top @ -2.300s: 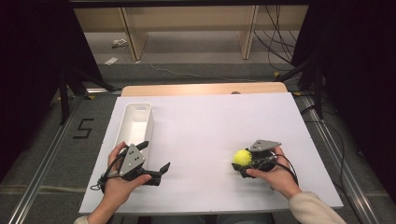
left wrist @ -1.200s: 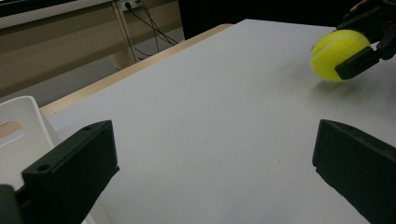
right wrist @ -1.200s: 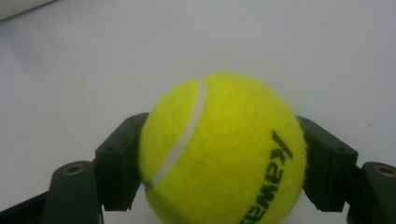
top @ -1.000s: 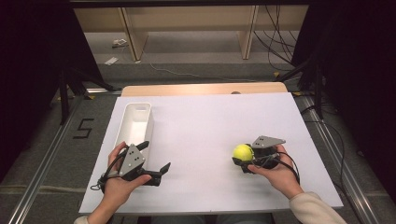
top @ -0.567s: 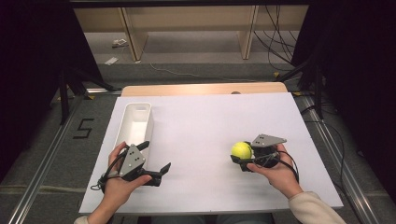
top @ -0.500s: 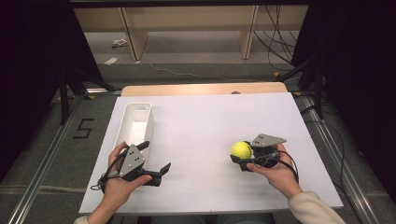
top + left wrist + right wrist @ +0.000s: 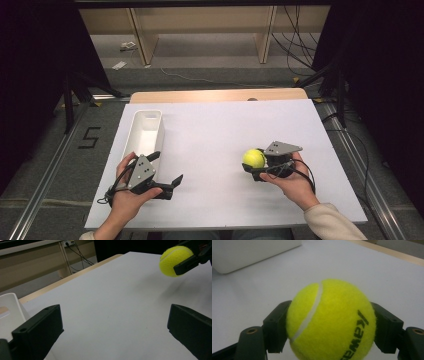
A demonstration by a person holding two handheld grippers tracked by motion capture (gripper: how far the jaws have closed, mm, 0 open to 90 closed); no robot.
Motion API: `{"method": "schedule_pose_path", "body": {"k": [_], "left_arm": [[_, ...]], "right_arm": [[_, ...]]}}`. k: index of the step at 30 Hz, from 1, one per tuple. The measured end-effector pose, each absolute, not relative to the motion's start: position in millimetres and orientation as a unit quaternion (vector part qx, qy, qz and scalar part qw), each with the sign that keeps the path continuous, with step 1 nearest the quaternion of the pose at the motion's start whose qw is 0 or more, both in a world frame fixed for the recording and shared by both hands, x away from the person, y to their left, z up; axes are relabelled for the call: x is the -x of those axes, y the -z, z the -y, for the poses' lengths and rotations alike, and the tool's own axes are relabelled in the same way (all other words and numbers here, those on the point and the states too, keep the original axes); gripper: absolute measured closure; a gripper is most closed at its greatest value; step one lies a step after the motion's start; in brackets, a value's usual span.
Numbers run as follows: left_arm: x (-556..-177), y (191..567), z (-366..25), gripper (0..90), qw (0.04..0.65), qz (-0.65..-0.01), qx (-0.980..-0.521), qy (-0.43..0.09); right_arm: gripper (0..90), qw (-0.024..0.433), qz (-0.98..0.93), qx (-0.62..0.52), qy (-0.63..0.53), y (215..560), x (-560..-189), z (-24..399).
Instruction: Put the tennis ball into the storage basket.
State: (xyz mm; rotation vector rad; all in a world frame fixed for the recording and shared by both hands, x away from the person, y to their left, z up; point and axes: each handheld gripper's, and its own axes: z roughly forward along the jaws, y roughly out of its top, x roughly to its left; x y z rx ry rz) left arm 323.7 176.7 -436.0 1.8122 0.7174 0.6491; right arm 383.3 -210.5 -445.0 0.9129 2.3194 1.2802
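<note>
The tennis ball (image 7: 331,321) sits clamped between the two black jaws of the right gripper (image 7: 257,166), one jaw pressing each flank near the ball's widest part; the grip looks centred, with the white seam and printed lettering facing the camera. In the high view we see the ball (image 7: 254,158) over the right half of the white table (image 7: 215,130), and in the left gripper view it appears to hang clear of the surface, a soft shadow beneath it. We judge the step in hand to be carrying the ball across to the white bin (image 7: 145,131) at the table's left. To do this well, we should keep the squeeze steady, since felt on a round body can roll out of flat pads, and travel high enough to clear the bin's rim before letting go low inside it. The left gripper (image 7: 167,170) rests just beside the bin's near end, jaws spread wide and holding nothing; we should keep it out of the ball's path.
</note>
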Motion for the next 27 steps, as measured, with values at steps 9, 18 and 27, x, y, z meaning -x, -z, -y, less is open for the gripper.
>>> {"method": "schedule_pose_path", "body": {"k": [9,18,27], "left_arm": [[-324.0,436.4,-176.7,0.0,0.516,-0.3,-0.756,-0.27],[-324.0,436.3,-176.9,0.0,0.517,-0.3,-0.755,-0.269],[-323.9,436.5,-176.7,0.0,0.517,-0.299,-0.756,-0.269]], "right_arm": [[27.1,0.167,-0.817,-0.318,-0.451,444.8,-384.0,202.7],[27.1,0.167,-0.815,-0.32,-0.453,444.7,-385.5,199.3],[27.1,0.167,-0.815,-0.318,-0.455,444.4,-386.4,194.4]]}}
